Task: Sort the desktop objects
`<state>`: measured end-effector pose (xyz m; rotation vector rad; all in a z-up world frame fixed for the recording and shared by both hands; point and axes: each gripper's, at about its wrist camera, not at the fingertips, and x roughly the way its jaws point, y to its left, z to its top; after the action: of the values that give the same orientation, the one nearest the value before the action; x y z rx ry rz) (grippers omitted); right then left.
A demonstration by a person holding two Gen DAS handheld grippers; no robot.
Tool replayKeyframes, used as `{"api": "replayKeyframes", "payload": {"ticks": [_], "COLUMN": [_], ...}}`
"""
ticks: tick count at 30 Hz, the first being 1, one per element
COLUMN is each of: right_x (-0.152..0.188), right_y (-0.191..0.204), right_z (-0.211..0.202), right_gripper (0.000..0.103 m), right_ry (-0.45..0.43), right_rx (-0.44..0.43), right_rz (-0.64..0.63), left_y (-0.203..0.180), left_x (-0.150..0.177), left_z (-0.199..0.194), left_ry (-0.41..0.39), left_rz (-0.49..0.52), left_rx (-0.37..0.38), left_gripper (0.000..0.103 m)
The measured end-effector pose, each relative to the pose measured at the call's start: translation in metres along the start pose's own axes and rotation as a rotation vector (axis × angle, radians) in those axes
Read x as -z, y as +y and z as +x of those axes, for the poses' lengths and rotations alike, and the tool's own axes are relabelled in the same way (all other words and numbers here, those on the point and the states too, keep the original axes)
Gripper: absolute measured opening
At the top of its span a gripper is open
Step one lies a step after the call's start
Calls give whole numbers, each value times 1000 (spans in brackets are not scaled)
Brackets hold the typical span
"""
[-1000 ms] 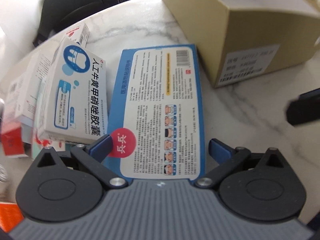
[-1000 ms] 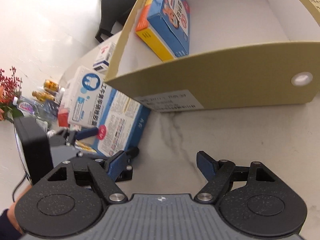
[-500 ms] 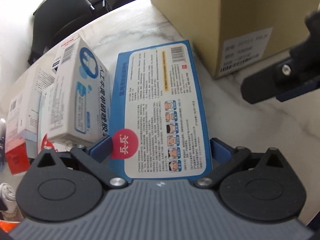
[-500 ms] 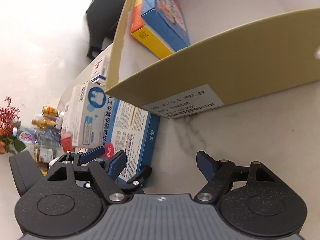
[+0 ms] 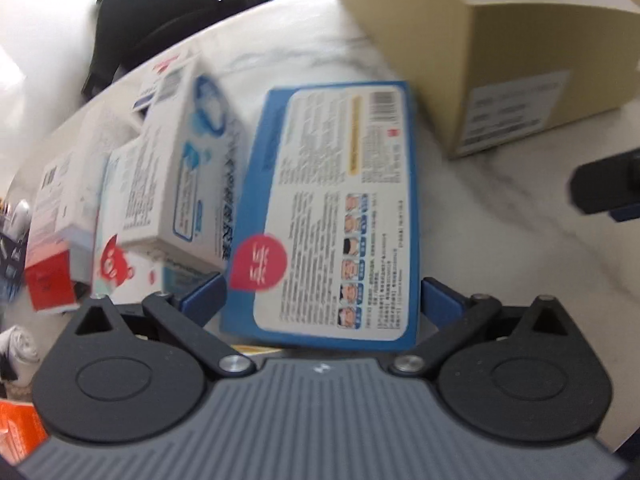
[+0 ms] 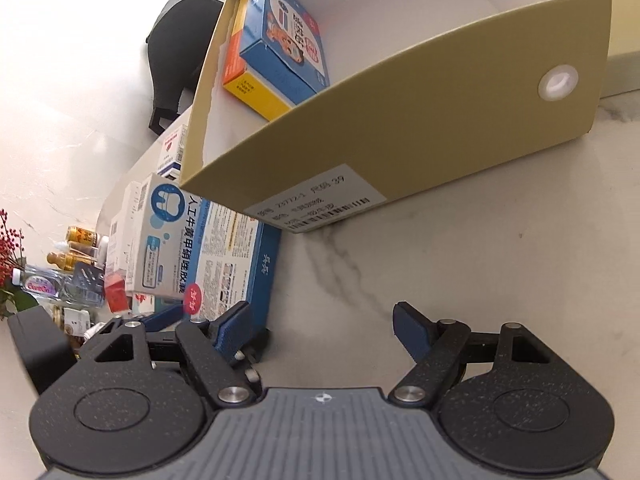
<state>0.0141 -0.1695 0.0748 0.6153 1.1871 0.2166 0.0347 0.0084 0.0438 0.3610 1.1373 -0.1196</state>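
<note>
Your target is the big tan cardboard box (image 6: 400, 120), open-topped on the marble table (image 6: 440, 264), with two packets already lying against its far-left inside wall; plenty of floor is free, so aim for that. The flat blue box (image 5: 340, 216) lies printed-back-up just beside the cardboard box's near corner, and your left gripper (image 5: 320, 296) has a blue pad at each long edge of its near end; the pads look to be touching, though I cannot tell how firmly they press. Before you lift, make sure both pads sit square on the edges, because the white medicine box (image 5: 192, 184) is tilted against the blue box's left side and will likely topple as it goes. Raise it level, clear the cardboard wall, then lower it flat inside. Your right gripper (image 6: 320, 320) hangs wide open over bare table, holding nothing; keep it out of the way. Readable writing: "人工牛黄甲硝唑胶囊" on the white box, and a shipping label on the cardboard box.
</note>
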Motion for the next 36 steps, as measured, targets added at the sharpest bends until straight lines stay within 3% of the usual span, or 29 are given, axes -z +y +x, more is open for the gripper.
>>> {"api": "replayKeyframes", "payload": {"ticks": [9, 18, 21, 25, 29, 33, 36], "right_x": [-10, -3, 1, 5, 6, -3, -23], "right_y": [10, 22, 22, 26, 57, 105, 143], "right_z": [3, 13, 13, 9, -12, -34, -29], "right_gripper": [80, 80, 80, 80, 80, 80, 86], "right_ry": [40, 97, 108, 101, 45, -32, -76], "right_rx": [-9, -19, -18, -6, -29, -127, -160], "right_rz": [-86, -161, -171, -193, -332, -451, -539], "left_y": [20, 32, 37, 51, 48, 33, 31], "left_x": [6, 6, 2, 3, 9, 20, 22], "left_z": [1, -1, 8, 10, 6, 4, -2], "left_ry": [16, -38, -10, 14, -5, -9, 9], "left_rz": [34, 162, 199, 173, 214, 246, 182], "left_rx": [-61, 35, 78, 165, 162, 109, 88], "left_gripper": [103, 103, 103, 103, 103, 103, 103]}}
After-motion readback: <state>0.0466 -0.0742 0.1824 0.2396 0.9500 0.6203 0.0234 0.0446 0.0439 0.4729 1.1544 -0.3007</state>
